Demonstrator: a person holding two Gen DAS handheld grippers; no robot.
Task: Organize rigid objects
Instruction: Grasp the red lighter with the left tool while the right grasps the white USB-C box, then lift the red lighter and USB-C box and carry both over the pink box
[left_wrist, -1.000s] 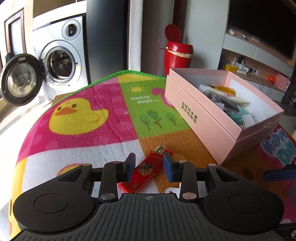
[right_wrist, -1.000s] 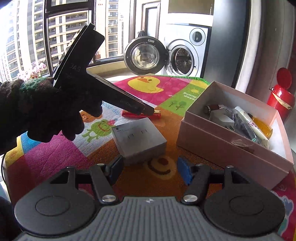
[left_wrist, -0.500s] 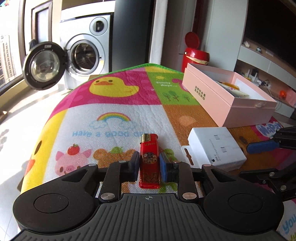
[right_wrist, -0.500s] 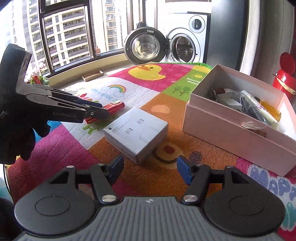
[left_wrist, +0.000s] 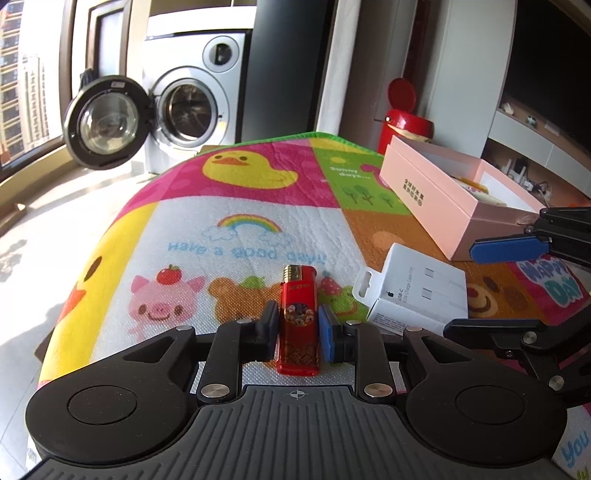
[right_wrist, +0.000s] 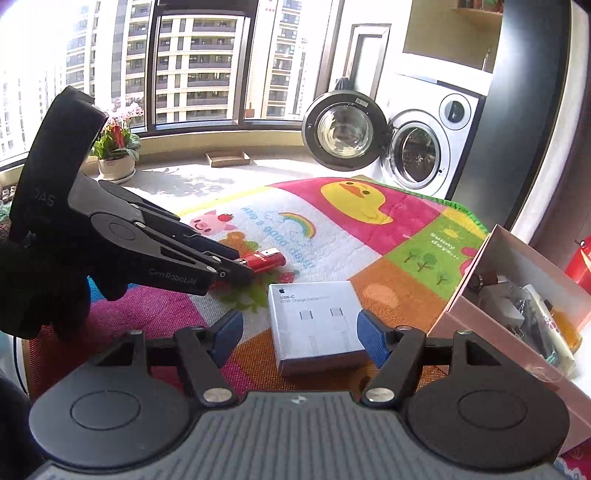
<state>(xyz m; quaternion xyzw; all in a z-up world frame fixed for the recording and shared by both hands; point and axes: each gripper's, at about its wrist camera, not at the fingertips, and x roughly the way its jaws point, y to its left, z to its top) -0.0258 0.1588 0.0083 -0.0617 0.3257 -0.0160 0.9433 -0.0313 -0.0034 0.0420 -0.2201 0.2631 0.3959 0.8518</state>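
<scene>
A red lighter (left_wrist: 299, 317) lies on the colourful play mat, between the fingers of my left gripper (left_wrist: 298, 328), which are close on both its sides; it also shows in the right wrist view (right_wrist: 264, 261). A white USB-C cable box (right_wrist: 314, 325) lies on the mat, its near end between the wide-open fingers of my right gripper (right_wrist: 297, 338). The box also shows in the left wrist view (left_wrist: 417, 295). The open pink box (left_wrist: 454, 195) holds several small items.
The play mat (left_wrist: 240, 236) covers a table with its edge at left. A washing machine (left_wrist: 184, 110) with its door open and a red bin (left_wrist: 404, 118) stand behind. A potted plant (right_wrist: 116, 155) sits by the window.
My left gripper swung from facing the pink box to facing along the mat and lined up around the lighter. My right gripper moved in over the white cable box.
</scene>
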